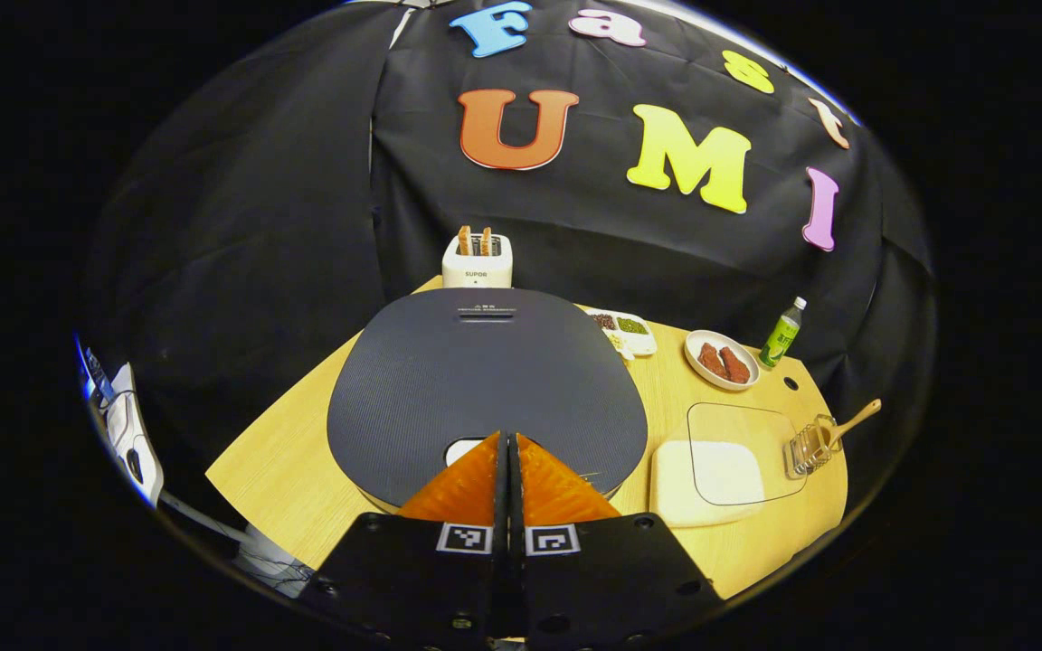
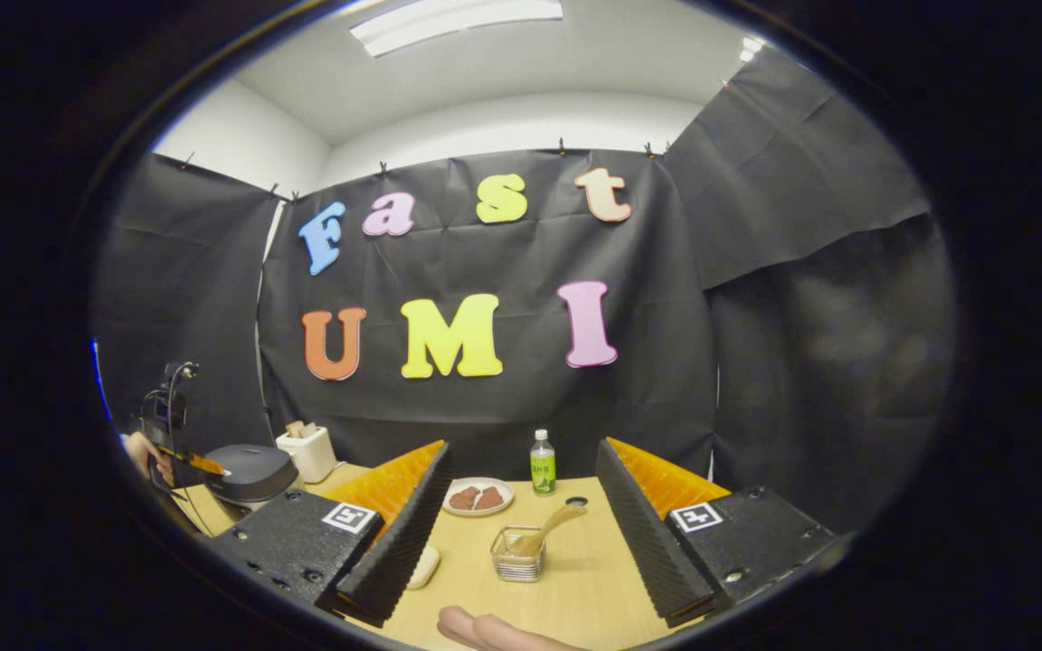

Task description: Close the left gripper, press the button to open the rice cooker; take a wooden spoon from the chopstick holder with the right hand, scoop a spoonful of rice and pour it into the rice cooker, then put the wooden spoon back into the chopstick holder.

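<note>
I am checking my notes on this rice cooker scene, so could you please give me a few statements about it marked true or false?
1. The left gripper has its jaws shut above the dark grey rice cooker lid. True.
2. The rice cooker lid is open. False: it lies closed.
3. The light wooden spoon stands in the clear chopstick holder. True.
4. The right gripper holds the spoon. False: its jaws are wide open and empty.
5. The green bottle lies on its side. False: it stands upright.
</note>
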The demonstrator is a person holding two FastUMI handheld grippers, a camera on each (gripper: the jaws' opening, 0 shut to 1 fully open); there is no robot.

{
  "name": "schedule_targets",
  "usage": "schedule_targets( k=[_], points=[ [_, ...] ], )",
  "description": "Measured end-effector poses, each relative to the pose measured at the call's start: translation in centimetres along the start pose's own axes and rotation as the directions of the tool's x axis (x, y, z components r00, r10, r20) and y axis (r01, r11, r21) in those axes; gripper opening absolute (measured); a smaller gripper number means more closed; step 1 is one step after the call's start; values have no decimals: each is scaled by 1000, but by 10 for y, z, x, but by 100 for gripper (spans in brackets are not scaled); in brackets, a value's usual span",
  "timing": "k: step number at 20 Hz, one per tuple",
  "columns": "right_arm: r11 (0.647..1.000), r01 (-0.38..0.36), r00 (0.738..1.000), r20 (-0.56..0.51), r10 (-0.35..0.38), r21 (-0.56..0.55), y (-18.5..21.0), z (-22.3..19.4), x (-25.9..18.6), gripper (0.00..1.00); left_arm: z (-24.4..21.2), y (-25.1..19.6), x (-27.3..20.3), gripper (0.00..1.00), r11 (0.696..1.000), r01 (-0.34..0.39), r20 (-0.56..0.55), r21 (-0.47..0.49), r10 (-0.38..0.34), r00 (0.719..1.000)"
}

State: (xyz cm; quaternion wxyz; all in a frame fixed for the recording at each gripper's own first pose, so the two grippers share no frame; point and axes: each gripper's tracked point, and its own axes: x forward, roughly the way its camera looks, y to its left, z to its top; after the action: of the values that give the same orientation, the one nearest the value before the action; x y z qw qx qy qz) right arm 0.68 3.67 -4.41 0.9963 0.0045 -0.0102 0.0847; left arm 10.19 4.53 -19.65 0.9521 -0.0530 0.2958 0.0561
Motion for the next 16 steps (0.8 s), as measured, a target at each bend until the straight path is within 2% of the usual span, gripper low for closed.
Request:
schedule_targets(
  k=[2, 4, 5, 6, 7, 8, 10, 11, 12, 16],
  points=[
    [1000, 12, 1000, -15, -12, 14, -1, -5, 0, 100, 4, 1, -1, 0, 999, -27, 7, 30, 27, 1000],
    [1000, 20, 1000, -22, -19, 19, -3, -9, 0, 100, 20, 1, -10, 0, 999, -39, 98, 24, 36, 995],
    [1000, 24, 999, -24, -24, 14, -5, -13, -1, 100, 25, -13, -16, 0, 1000, 11, 122, -3, -10, 992],
    [1000, 29, 999, -26, -29, 4, -8, -16, 0, 100, 36, -34, -25, 32, 994, 104, 152, -24, -100, 983],
    [999, 35, 999, -29, -35, -8, -10, -19, 1, 100, 41, -46, -41, 64, 987, 160, 169, -30, -152, 974],
    [999, 41, 999, -35, -41, -17, -13, -24, 2, 100, 50, -41, -49, 96, 993, 120, 211, -24, -112, 971],
    [998, 49, 997, -51, -50, -27, -16, -33, 4, 100, 72, -24, -60, 96, 1000, 18, 317, 15, -22, 948],
    [998, 53, 997, -59, -55, -27, -17, -37, 6, 100, 76, -23, -65, 100, 1000, -7, 325, 28, -3, 946],
    [998, 55, 996, -68, -57, -23, -18, -42, 7, 100, 72, -30, -74, 95, 999, -12, 331, 40, -1, 944],
    [998, 60, 992, -108, -61, -10, -22, -63, 15, 100, 77, -31, -99, 95, 997, -33, 382, 64, 6, 924]
  ],
)
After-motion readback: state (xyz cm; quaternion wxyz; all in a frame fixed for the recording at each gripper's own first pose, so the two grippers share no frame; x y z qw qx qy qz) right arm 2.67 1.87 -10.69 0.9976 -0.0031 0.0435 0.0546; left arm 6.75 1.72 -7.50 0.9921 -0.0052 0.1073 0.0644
